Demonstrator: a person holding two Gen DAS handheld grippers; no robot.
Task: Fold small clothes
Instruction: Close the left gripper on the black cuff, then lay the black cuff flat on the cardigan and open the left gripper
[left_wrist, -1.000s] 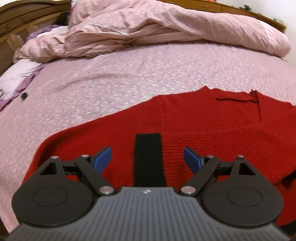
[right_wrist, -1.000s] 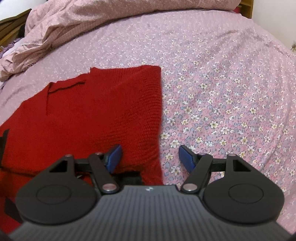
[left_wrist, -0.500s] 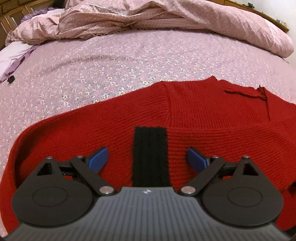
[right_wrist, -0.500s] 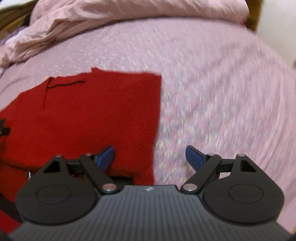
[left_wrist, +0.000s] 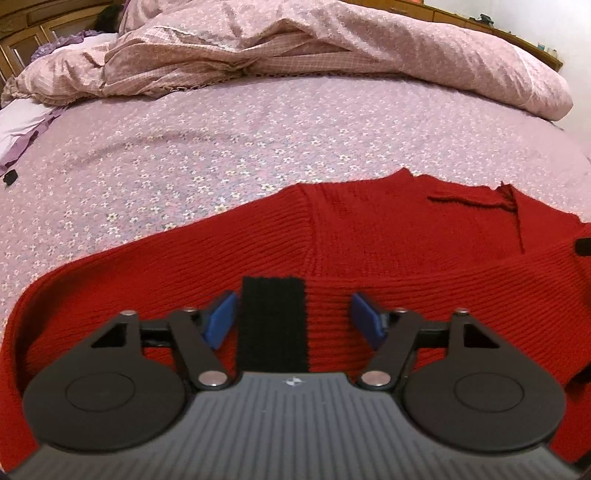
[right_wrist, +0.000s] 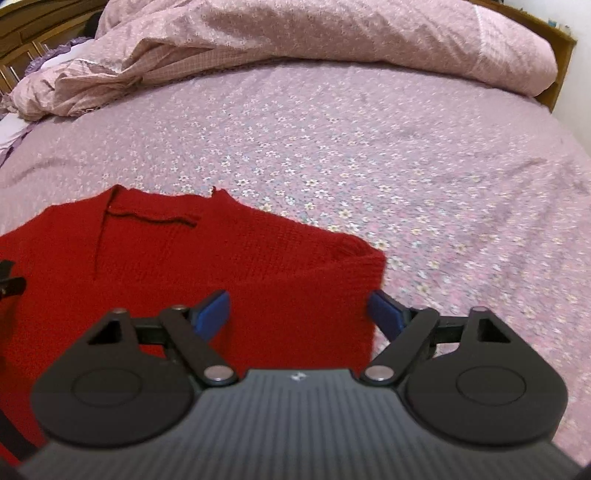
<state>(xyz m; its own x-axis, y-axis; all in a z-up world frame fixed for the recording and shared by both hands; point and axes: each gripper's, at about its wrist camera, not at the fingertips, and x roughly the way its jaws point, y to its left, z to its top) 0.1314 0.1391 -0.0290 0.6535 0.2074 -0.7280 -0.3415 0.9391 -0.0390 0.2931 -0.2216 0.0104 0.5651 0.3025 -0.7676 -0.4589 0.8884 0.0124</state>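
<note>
Left wrist view: your left gripper (left_wrist: 293, 315) hung over the near sleeve of the red sweater (left_wrist: 388, 236), which lay flat on the flowered bedsheet (left_wrist: 258, 140). The black cuff (left_wrist: 272, 325) sat between the blue fingers (left_wrist: 221, 320), which had just been closing in but stood apart from it, pinching nothing; likely you lined up on the cuff to lift the sleeve across the body. The crumpled duvet (left_wrist: 332, 44) stayed pushed to the far side, leaving room to fold. Right wrist view: your right gripper (right_wrist: 299, 314) straddled the sweater's right edge (right_wrist: 369, 295), fingers spread, one over the knit and one off it above the sheet, nothing gripped. That placement probably set up a grab of the folded side edge.
</note>
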